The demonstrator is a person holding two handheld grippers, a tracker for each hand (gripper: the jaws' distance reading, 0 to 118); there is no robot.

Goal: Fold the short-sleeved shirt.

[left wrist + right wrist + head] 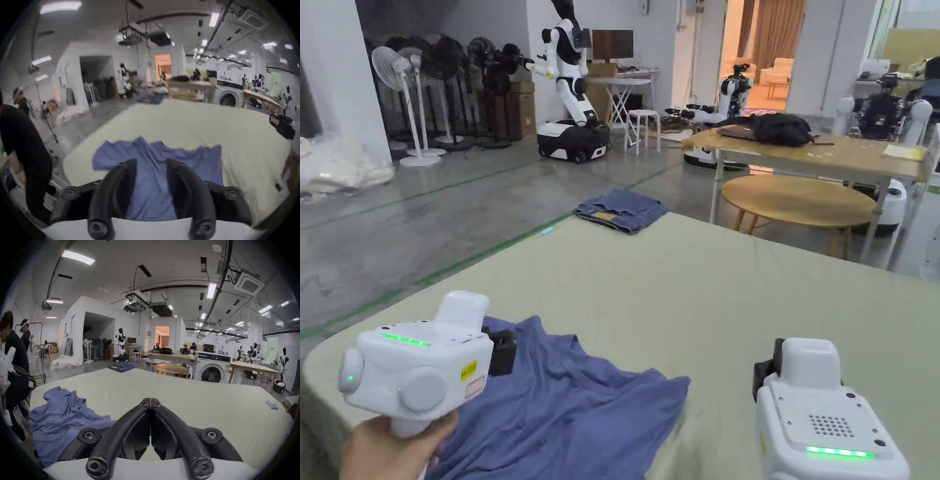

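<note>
— Head view? 
— Blue shirt (562, 406) crumpled at 7 o'clock on tabletop (706, 281); left claw (503, 350) over it, right claw (765, 369) at 5.

— Left gripper view? 
— Jaws parted, nothing gripped, shirt (155, 162) below.

— Right gripper view? 
— Jaws touching, nothing between; shirt (65, 415) at 9.

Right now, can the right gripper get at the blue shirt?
Probably yes. The right gripper, jaws shut and holding nothing, hovers over bare table beside the shirt; nothing lies between. It must open first.
</note>
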